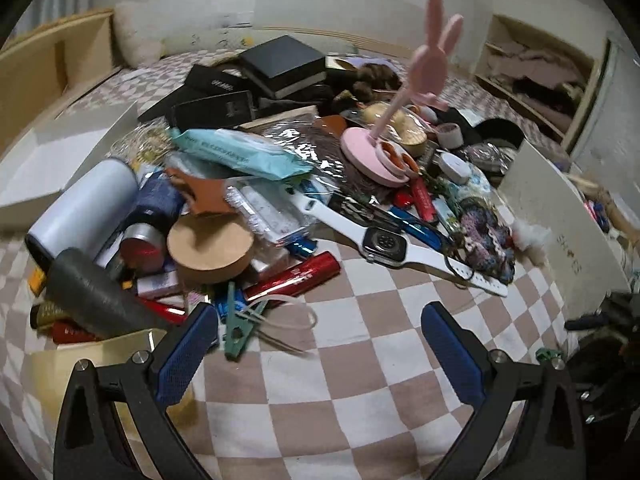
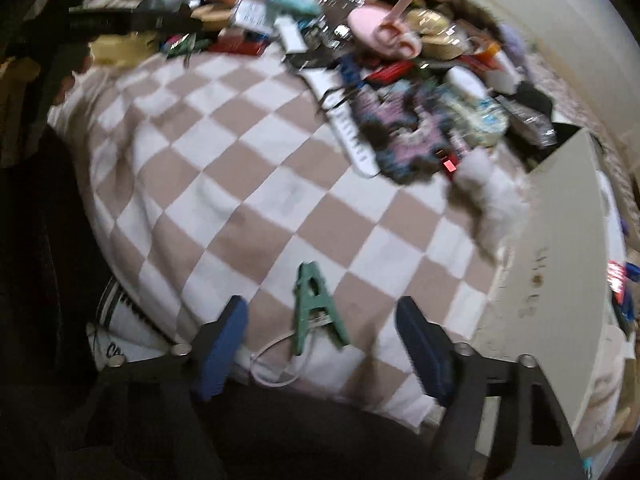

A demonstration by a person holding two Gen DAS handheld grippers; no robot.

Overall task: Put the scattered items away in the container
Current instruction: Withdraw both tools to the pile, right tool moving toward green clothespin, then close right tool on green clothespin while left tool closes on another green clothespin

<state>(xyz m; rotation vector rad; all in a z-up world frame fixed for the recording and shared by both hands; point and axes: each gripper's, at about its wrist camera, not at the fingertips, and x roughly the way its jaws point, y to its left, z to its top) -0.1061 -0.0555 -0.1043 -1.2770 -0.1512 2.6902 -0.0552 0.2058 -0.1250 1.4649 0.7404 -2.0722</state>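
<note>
A heap of small items lies on a brown-and-white checkered blanket (image 1: 360, 380). In the left wrist view my left gripper (image 1: 320, 320) is open and empty, low over the blanket just before the heap. A green clothes peg (image 1: 239, 334) with a white loop lies by its left finger. A white smartwatch (image 1: 386, 242) lies ahead. A pink rabbit stand (image 1: 380, 148) rises behind it. In the right wrist view my right gripper (image 2: 320, 314) is open and empty, with a green peg (image 2: 316, 306) lying between its fingers. The white container box (image 2: 560, 240) stands at the right.
Black boxes (image 1: 280, 64) are stacked at the back of the heap. A white tumbler (image 1: 92, 200), a round cardboard box (image 1: 210, 248) and a red tube (image 1: 296, 278) lie at the left. The white container's wall (image 1: 560, 220) stands right. A shelf unit (image 1: 540, 80) is at the far right.
</note>
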